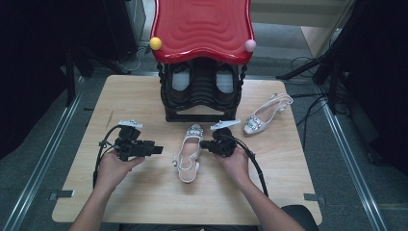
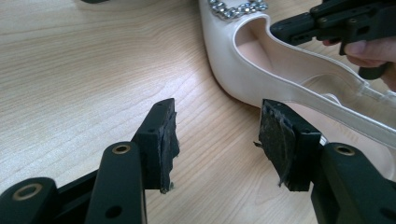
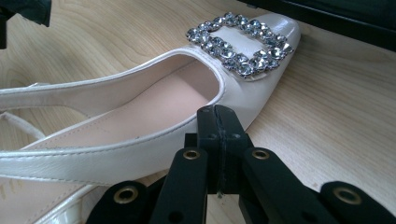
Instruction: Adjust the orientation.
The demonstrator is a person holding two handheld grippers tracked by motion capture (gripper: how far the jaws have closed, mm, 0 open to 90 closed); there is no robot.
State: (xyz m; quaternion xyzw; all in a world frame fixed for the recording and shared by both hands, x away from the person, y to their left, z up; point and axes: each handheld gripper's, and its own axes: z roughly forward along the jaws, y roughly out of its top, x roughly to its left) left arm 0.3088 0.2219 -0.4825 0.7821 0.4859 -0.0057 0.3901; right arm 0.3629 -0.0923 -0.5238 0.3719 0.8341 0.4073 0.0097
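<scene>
We note the left gripper (image 2: 215, 144) nearest the table's front edge in the high view, jaws apart with bare wood between the pads and nothing held. Just beyond it, to its right, lies the cream slingback shoe (image 1: 188, 153), long axis running front to back on the wooden table (image 1: 144, 197), heel strap toward the person and rhinestone buckle (image 3: 240, 44) at the toe pointing toward the shoe rack (image 1: 202, 72). In the left gripper view the shoe's side wall sits just ahead and right of the open jaws, apart from them. The right gripper (image 3: 218, 123) is on the shoe's other side, jaws together with nothing between them; in its own view the closed tips sit against or just at the shoe's near rim beside the toe box, though we cannot tell whether they touch. Both hands flank the shoe; we judge the right one nearer. Farther off, a second matching shoe (image 1: 267, 114) lies well apart near the table's right edge, and the rack with its red top stands at the far edge, dark shoes inside.
</scene>
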